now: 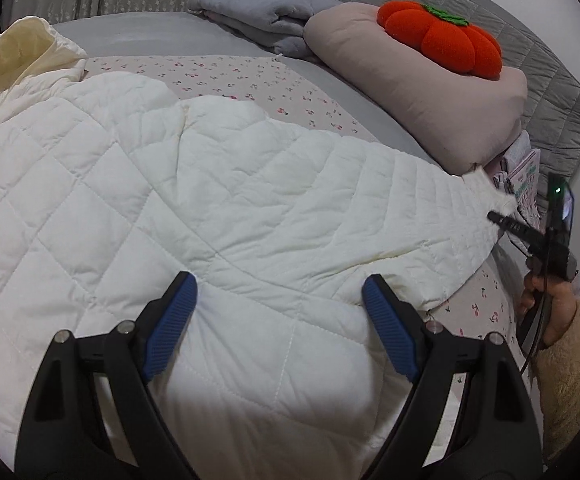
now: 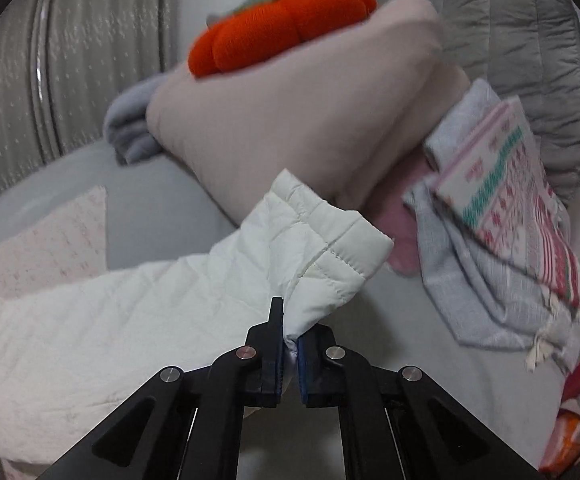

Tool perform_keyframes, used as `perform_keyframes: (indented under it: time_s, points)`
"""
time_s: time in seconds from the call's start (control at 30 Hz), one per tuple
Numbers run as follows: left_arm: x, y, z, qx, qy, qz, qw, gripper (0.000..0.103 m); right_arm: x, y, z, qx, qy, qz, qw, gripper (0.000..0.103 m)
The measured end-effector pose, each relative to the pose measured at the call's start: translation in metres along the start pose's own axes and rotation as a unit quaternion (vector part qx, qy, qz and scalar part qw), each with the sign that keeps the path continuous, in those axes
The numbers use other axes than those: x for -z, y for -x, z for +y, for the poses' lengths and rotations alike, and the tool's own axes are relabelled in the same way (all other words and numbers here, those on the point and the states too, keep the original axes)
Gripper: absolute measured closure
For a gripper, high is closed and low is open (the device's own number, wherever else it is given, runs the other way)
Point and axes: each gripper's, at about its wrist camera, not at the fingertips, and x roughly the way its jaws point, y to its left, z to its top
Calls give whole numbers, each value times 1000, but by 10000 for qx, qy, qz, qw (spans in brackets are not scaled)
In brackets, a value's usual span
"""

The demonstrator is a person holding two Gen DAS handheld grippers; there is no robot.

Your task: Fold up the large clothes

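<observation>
Right wrist view: at lower centre the right gripper (image 2: 288, 334) is clamped on the cuff (image 2: 330, 240) of the white quilted jacket (image 1: 177, 184), spread across the bed (image 1: 137, 36). The left gripper (image 1: 277, 292), wide open, is poised over its body. A sleeve fold is judged underway; the cuff must be carried inward.

pillow (image 2: 290, 120) crowding sleeve cuff (image 2: 330, 248), grey bedsheet (image 2: 161, 208) open
</observation>
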Motion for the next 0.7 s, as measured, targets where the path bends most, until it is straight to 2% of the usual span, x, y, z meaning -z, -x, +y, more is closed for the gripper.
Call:
perform_keyframes:
  time_s: [0.03, 0.1, 0.2, 0.23, 0.27, 0.3, 0.33, 0.47, 0.57, 0.67, 0.7]
  points:
    - [0, 0, -1, -11, -12, 8, 10000, 17, 4, -9, -2, -17, -35, 262, 9996, 98]
    - [-1, 1, 0, -19, -3, 24, 10000, 17, -3, -1, -2, 127, -64, 251, 9996, 97]
    - [-6, 8, 1, -191, 28, 85, 9998, 17, -12, 13, -2, 273, -114, 394, 9988, 85]
    - [-6, 16, 2, -317, 38, 101, 9994, 17, -13, 25, -5, 220, -226, 373, 9988, 76]
    - [-6, 24, 4, -414, 61, 96, 9991, 17, -17, 33, -6, 125, -299, 340, 9989, 60]
    - [-7, 34, 7, -535, 78, 91, 9985, 17, -18, 44, -8, 39, -363, 284, 9989, 49]
    - [-8, 45, 11, -683, 91, 100, 9976, 17, -19, 53, -10, -35, -404, 216, 9989, 32]
    - [-7, 94, 43, -1326, 147, 154, 9909, 17, -36, 90, 12, -543, -261, 110, 9981, 26]
    - [1, 139, 84, -1875, 324, 155, 9816, 17, -39, 116, 38, -1035, -76, 112, 9945, 21]
    - [15, 186, 141, -2425, 824, 109, 9666, 17, -34, 139, 76, -1495, 188, 119, 9885, 20]
    - [21, 202, 164, -2619, 1055, 107, 9593, 17, -32, 147, 90, -1671, 303, 143, 9854, 19]
